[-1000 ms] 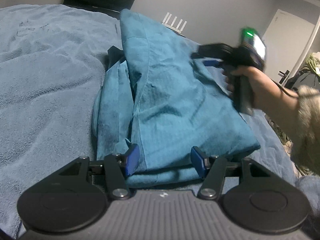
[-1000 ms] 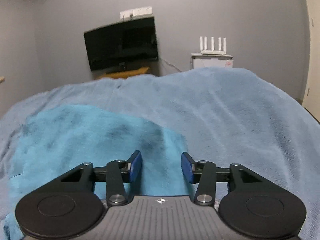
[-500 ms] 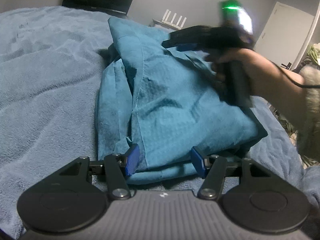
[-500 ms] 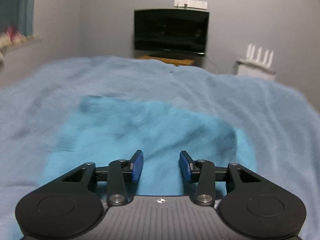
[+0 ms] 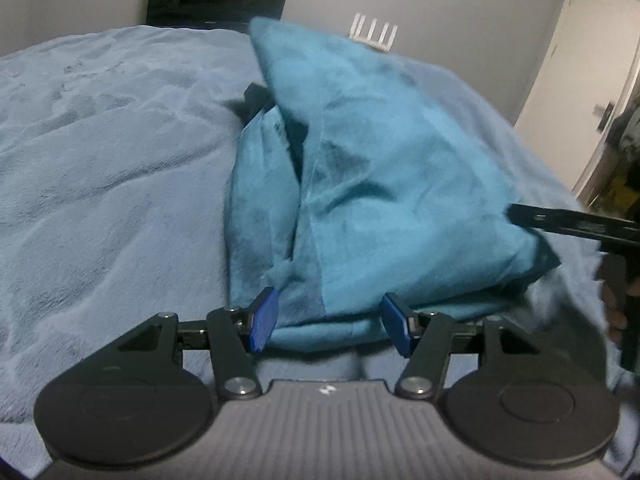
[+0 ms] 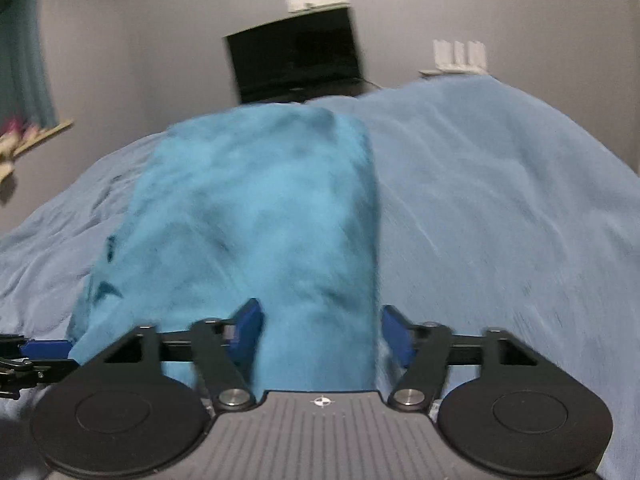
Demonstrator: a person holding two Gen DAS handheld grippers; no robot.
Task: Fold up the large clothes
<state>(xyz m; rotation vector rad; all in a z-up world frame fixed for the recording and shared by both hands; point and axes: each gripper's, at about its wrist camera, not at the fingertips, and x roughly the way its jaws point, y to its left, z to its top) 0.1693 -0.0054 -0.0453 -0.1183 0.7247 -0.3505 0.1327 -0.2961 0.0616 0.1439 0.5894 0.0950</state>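
A teal garment [image 5: 392, 200], folded into a thick stack, lies on the blue blanket [image 5: 100, 200]. My left gripper [image 5: 330, 324] is open at the stack's near edge, and the hem lies between its blue pads without being pinched. At the right edge of that view a black finger [image 5: 560, 222] of my right gripper reaches the stack's near right corner, held by a hand [image 5: 614, 304]. In the right wrist view the right gripper [image 6: 322, 334] has its jaws opening, with the teal garment [image 6: 256, 208] running between the pads, not squeezed. The left gripper's blue pad [image 6: 44, 348] shows at far left.
The blanket [image 6: 500, 200] covers the whole bed. A dark television [image 6: 296, 60] hangs on the far wall with a white router [image 6: 460, 54] to its right. A door [image 5: 576, 60] stands at the right, and a curtain [image 6: 20, 52] hangs at the left.
The right gripper came from over the far part of the garment back down to its near right corner, and its jaws have widened. The left gripper has stayed at the near hem.
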